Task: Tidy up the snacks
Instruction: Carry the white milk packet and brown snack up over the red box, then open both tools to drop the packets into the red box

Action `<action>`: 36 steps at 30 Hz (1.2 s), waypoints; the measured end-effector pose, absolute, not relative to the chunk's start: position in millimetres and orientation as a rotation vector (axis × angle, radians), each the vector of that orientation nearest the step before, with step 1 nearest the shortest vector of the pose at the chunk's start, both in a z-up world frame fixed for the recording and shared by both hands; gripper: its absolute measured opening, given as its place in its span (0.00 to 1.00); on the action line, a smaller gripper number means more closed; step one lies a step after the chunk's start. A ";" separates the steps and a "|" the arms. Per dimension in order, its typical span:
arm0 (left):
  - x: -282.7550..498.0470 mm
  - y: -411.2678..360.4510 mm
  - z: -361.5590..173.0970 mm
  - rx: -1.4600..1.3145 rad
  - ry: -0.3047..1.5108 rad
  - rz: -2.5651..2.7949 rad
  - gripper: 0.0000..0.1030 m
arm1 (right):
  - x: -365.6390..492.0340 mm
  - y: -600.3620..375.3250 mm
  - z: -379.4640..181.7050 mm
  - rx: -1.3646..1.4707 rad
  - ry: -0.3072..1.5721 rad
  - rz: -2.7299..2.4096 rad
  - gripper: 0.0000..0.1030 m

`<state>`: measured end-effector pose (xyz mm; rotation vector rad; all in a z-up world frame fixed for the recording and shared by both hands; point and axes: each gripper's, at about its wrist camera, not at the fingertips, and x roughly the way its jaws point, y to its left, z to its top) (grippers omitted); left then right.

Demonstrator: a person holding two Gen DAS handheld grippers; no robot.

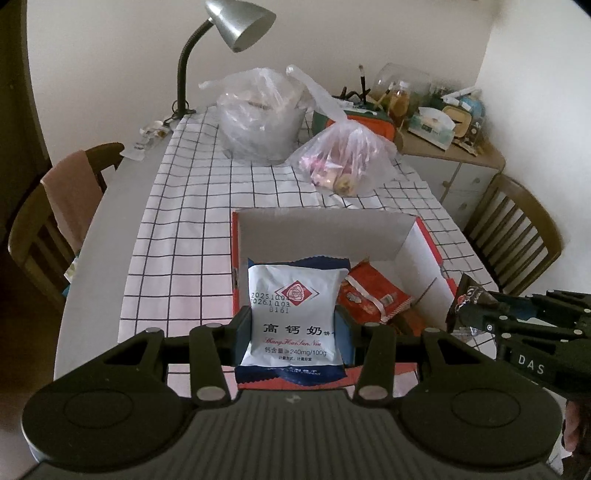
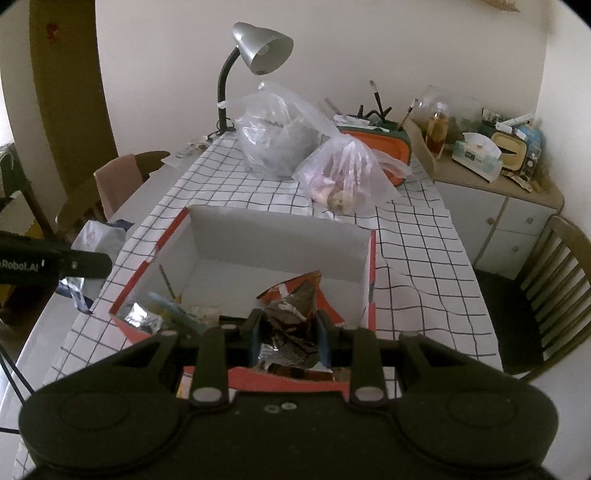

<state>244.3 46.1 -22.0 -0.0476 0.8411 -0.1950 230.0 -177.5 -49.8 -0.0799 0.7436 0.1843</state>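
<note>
Two hand-held grippers, each carrying a snack packet above an open box on the counter.

The red-sided box (image 2: 280, 236), white inside, stands on the checked cloth (image 1: 192, 229) and already holds an orange packet (image 1: 373, 295). The left gripper (image 1: 295, 332) has its jaws pinching the white biscuit pouch (image 1: 295, 306) by its side edges: puffed, light, probably brittle within, best held at the seams. The right gripper (image 2: 288, 332) has its jaws clamped on a dark crinkled foil packet (image 2: 291, 314), slippery, soft and easily crushed.

Silver desk lamp (image 1: 236, 22) behind two plastic bags (image 1: 258, 110) on checked tablecloth (image 1: 184, 221)
</note>
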 end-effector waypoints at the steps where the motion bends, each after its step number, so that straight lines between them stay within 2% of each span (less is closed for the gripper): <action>1: 248.2 45.6 -24.4 -0.046 0.847 -0.188 0.44 | 233.5 -177.8 -52.2 -0.081 0.747 0.185 0.27; 25: 295.0 28.2 -81.3 -0.008 0.976 -0.152 0.44 | 274.3 -173.2 -119.1 -0.070 0.879 0.226 0.27; 33: 291.0 26.4 -86.8 -0.009 0.994 -0.158 0.45 | 273.2 -172.1 -120.3 -0.067 0.884 0.217 0.34; 36: 286.6 27.0 -82.8 -0.014 0.981 -0.162 0.50 | 270.3 -173.0 -116.9 -0.062 0.876 0.222 0.40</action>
